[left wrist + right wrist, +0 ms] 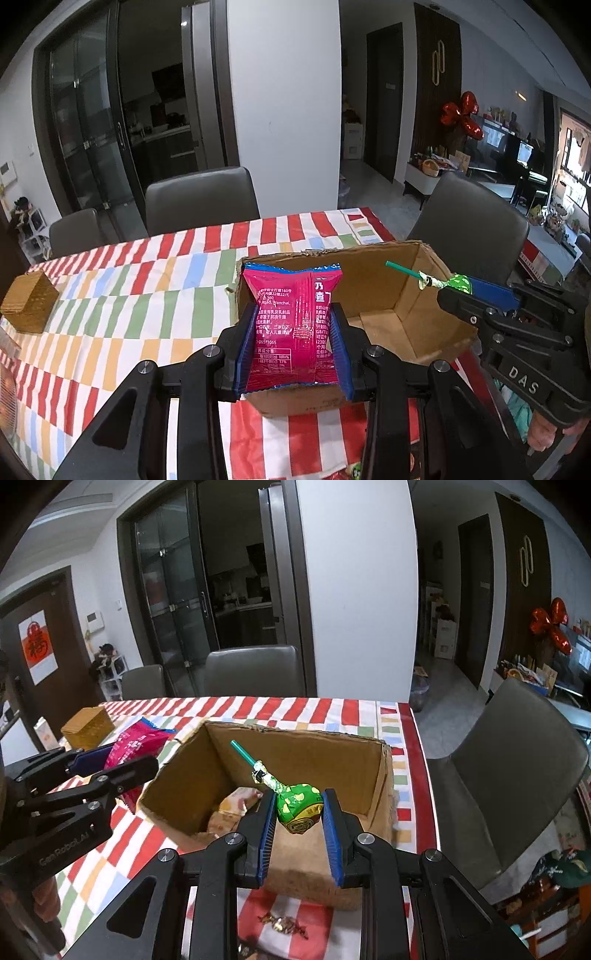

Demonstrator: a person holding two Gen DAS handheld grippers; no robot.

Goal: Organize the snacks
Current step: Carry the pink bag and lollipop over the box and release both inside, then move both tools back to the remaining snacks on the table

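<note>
Snacks: pink packet point(293, 328) clamped in left gripper point(293, 354), frame centre | lollipop point(299, 806) pinched by right gripper point(299, 834), lower centre | both above cardboard box point(373, 775) | risk: packet released too near the rim lands on tablecloth point(129, 295).

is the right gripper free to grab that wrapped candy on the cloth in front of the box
Probably not yet: the right gripper is shut on the green lollipop, and the candy lies low beneath its jaws, before the cardboard box.
</note>
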